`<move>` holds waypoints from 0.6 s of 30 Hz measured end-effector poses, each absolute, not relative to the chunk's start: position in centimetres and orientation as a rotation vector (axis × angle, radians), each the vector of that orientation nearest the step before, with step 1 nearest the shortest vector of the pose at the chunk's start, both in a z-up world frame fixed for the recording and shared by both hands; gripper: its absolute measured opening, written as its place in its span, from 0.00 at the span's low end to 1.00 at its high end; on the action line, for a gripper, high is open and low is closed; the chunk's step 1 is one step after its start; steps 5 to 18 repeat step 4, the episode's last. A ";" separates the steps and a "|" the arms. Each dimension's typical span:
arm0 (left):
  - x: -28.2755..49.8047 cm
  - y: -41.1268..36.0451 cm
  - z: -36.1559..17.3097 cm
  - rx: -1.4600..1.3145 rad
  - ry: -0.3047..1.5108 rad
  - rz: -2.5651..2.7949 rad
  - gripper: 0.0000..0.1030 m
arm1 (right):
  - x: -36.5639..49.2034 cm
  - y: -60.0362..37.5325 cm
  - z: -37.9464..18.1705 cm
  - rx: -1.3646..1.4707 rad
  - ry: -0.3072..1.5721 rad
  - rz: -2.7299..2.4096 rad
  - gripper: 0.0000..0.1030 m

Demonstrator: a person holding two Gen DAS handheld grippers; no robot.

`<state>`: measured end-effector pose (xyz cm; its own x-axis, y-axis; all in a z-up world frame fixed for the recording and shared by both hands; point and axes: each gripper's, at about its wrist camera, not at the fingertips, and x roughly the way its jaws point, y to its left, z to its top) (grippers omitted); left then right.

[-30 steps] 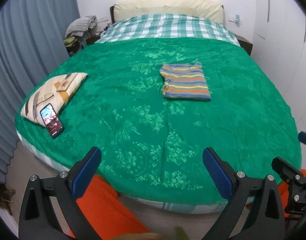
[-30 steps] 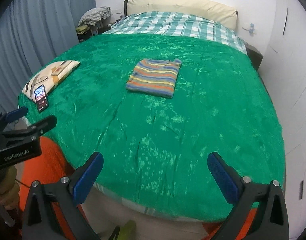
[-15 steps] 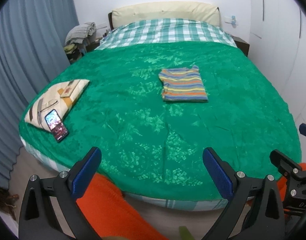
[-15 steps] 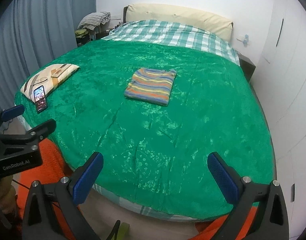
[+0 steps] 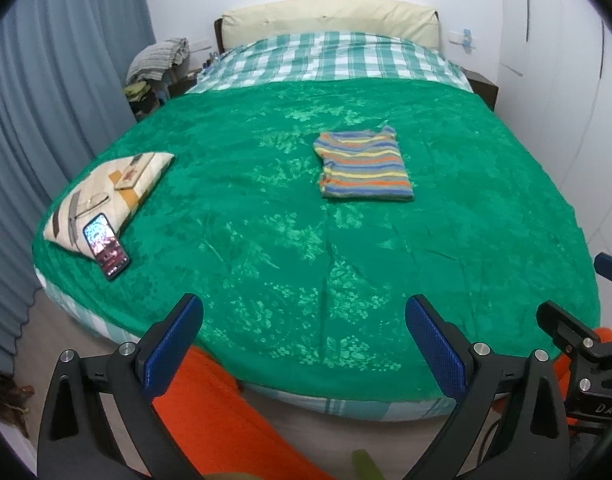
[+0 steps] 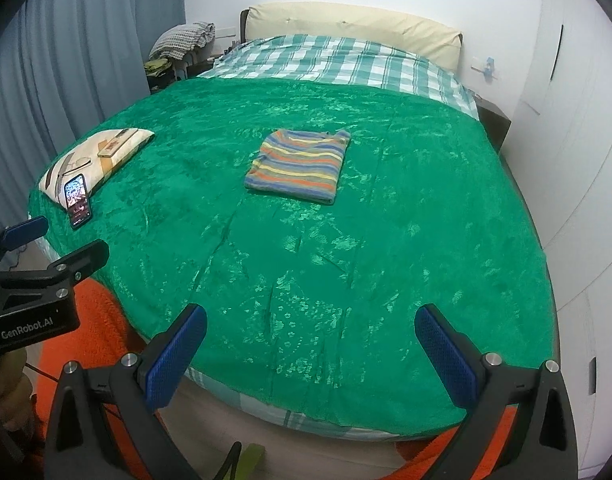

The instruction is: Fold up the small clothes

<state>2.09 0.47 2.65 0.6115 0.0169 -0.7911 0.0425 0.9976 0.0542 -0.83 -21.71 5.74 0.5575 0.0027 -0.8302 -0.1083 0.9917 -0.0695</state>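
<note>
Green blanket (image 5: pixel 265 216) holds folded striped shirt (image 5: pixel 364 166), pillow (image 5: pixel 109 192), phone (image 5: pixel 105 246)

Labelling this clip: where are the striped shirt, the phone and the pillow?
striped shirt (image 5: pixel 364 166): left wrist view, middle of the folded top face.
phone (image 5: pixel 105 245): left wrist view, its lit screen.
pillow (image 6: pixel 105 151): right wrist view, its patterned top.

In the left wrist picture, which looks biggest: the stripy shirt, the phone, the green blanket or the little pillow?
1. Green blanket, by far.
2. Stripy shirt and little pillow look about alike; the pillow lies nearer, so I won't rank them.
3. Phone, smallest.
</note>
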 end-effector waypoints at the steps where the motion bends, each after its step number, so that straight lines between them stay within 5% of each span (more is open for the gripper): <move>1: 2.1 0.5 2.7 0.078 0.907 -0.013 0.98 | -0.8 -21.7 5.7 -0.116 0.977 0.066 1.00; 18: 2.0 0.3 2.9 0.100 0.888 -0.008 0.98 | -0.8 -21.7 5.7 -0.110 0.975 0.064 1.00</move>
